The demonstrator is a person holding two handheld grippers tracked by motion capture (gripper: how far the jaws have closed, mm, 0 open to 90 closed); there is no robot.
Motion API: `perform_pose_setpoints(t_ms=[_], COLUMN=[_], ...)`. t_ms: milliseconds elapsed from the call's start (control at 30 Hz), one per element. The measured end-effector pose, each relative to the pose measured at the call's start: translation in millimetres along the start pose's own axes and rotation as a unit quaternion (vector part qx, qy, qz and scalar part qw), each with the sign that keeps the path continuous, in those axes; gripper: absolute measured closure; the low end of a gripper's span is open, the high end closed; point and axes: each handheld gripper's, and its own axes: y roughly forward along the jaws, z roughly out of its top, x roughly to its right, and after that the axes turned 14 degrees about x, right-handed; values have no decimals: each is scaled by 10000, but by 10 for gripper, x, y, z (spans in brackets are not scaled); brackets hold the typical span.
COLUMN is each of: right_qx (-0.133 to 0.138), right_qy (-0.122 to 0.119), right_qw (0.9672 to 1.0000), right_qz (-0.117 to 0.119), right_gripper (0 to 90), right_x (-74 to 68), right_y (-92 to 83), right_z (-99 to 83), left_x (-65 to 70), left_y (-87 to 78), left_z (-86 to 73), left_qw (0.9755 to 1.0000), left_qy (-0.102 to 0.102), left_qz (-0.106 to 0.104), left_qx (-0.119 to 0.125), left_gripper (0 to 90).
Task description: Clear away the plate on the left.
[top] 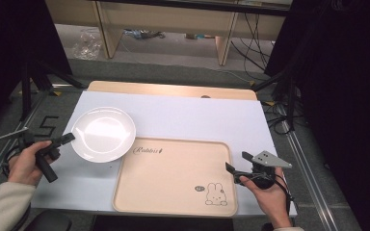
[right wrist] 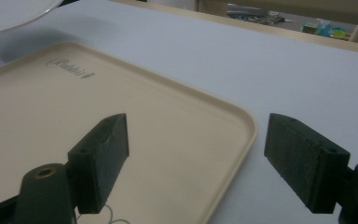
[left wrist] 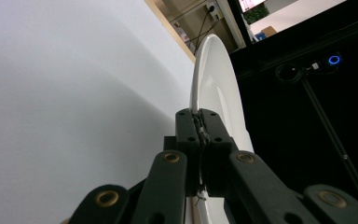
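Clamping plate [top: 103,133] rim, left gripper [top: 70,138] level

a white sheet [top: 183,118] covers most of a light wooden table [top: 173,89], whose far edge shows bare beyond it. on the grey floor behind stand pale wooden furniture legs [top: 107,29], with a crumpled clear plastic bag [top: 87,43] to their left and black cables [top: 250,33] trailing at the right. dark curtains [top: 347,72] hang at both sides.
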Motion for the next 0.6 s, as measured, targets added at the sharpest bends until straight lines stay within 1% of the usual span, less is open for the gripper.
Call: perform_pose_setpoints(t_ms=[100, 133, 233, 267, 333, 400, 467, 500, 567, 600], right_qx=[-13, -15, 58, -6, -16, -19, -14, -61, -45, -27], right_qy=[-2, -5, 14, 0, -5, 0, -6, 87, 105, 66], right_qw=[10000, 10000, 10000, 10000, 10000, 10000, 10000, 9999, 9999, 10000], right_qz=[-1, -3, -5, -2, -4, -7, -10, 2, 18, 12], right_gripper=[226, 226, 226, 226, 226, 226, 226, 226, 226, 226], right_x=[0, 1, -1, 1, 1, 0, 1, -10, -11, -6], right_y=[-3, -4, 7, -2, -5, -5, -5, -7, -3, -2], right_z=[2, 2, -5, 1, 2, 2, 3, 2, -1, -1], left_x=[12, 25, 38, 44, 55, 61, 71, 86, 89, 91], left_y=[10, 17, 27, 34, 40, 55, 63, 73, 83, 82], left_z=[-12, -23, -38, -46, -56, -69, -79, -91, -99, -102], left_qw=[10000, 10000, 9999, 9999, 9998, 9997, 9997, 9996, 9995, 9994], left_qy=[-38, -43, -78, -79, -113, -125, -122, -176, -176, -170], left_qz=[-44, -53, -59, -74, -74, -138, -157, -159, -190, -184], left_qx=[-12, -61, -73, -96, -117, -125, -155, -168, -197, -238], left_gripper=[873, 872, 872, 872, 872, 872, 872, 872, 872, 872])
